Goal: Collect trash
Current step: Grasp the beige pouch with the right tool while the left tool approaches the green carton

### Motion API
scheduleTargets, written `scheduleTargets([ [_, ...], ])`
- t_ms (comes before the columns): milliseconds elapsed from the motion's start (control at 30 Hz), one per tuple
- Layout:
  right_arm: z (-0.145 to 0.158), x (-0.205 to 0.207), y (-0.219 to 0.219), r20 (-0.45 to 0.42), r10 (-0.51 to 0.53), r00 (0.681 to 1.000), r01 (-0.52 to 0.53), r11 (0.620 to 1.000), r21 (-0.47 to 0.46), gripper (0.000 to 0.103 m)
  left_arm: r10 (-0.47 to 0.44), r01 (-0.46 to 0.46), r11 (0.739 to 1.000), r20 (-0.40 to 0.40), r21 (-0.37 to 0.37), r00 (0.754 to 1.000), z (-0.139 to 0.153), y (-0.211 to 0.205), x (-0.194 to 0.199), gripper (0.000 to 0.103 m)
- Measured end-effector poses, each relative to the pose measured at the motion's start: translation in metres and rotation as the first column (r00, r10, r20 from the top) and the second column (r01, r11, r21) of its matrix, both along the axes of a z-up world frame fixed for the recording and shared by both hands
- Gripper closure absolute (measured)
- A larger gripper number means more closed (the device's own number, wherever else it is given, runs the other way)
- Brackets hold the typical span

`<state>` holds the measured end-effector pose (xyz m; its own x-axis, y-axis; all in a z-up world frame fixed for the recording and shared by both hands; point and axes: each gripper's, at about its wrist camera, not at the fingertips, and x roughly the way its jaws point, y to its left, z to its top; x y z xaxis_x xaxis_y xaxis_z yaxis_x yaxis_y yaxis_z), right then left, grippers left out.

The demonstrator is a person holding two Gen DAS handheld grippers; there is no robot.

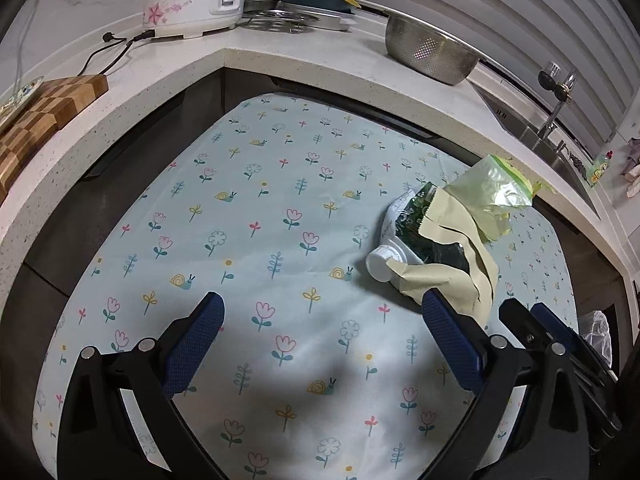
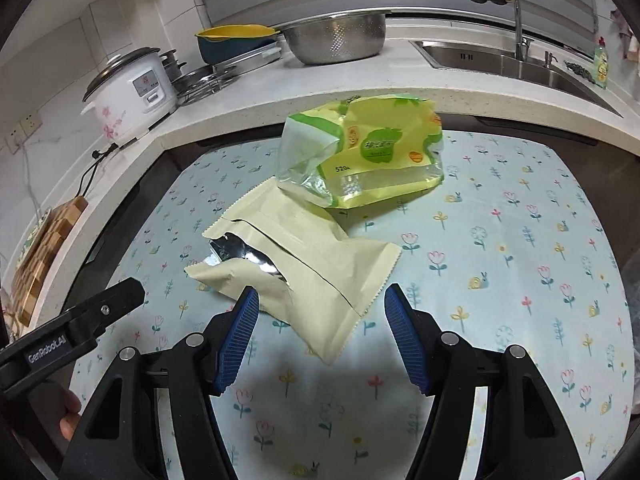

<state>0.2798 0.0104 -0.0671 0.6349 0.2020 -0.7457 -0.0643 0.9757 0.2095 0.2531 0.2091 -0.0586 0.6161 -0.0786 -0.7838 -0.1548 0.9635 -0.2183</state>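
Right gripper (image 2: 320, 334): jaws spread, nothing pinched; the near corner of the beige foil-lined pouch (image 2: 304, 268) lies just ahead of and between the pad tips, not touched. Beyond the pouch, overlapping its far edge, sits the yellow-green plastic bag (image 2: 372, 160), puffed and open at one side. Left gripper (image 1: 320, 342): jaws released wide over bare floral tablecloth (image 1: 256, 200); the trash pile lies off its right fingertip, the beige pouch just beside that pad. From this side a crushed white bottle with a cap (image 1: 386, 256) shows under the pouch, hidden in the right wrist view. Risks, as judged: a close on the pouch corner alone may tear the already split foil or let the slick film slide out; lifting the pouch may drag or roll the bottle beneath it toward the table edge, or tip the light bag off. The two grippers sit close together, the left one's finger showing at the lower left of the right wrist view, so a joint reach could make them clash. Outward: a countertop (image 2: 360, 92) wraps the table, carrying a rice cooker (image 2: 128, 88), steel colander (image 2: 336, 40), and sink (image 2: 520, 64). No bin visible in either view.
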Motion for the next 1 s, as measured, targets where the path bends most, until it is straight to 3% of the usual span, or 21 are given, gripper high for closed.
scheduleTargets([
  [333, -0.028, 0.038, 0.02, -0.039, -0.002, 0.999, 0.0, 0.999, -0.043, 0.036, -0.005, 0.005, 1.0, -0.013, -0.016, 1.0, -0.012, 0.011, 0.012, 0.008],
  [533, -0.032, 0.025, 0.007, -0.039, -0.003, 0.999, 0.0, 0.997, -0.079, 0.073, -0.03, 0.03, 0.999, -0.015, -0.028, 0.999, -0.015, 0.005, 0.017, 0.008],
  [667, -0.025, 0.005, -0.01, -0.021, -0.015, 1.0, 0.014, 0.999, -0.053, 0.079, -0.07, 0.07, 0.997, -0.014, -0.024, 0.997, -0.016, -0.008, 0.019, 0.008],
  [1000, -0.005, -0.033, -0.058, 0.005, -0.107, 0.994, 0.107, 0.992, -0.062, 0.079, -0.226, 0.225, 0.973, 0.018, 0.051, 0.974, -0.024, -0.054, 0.037, 0.007],
])
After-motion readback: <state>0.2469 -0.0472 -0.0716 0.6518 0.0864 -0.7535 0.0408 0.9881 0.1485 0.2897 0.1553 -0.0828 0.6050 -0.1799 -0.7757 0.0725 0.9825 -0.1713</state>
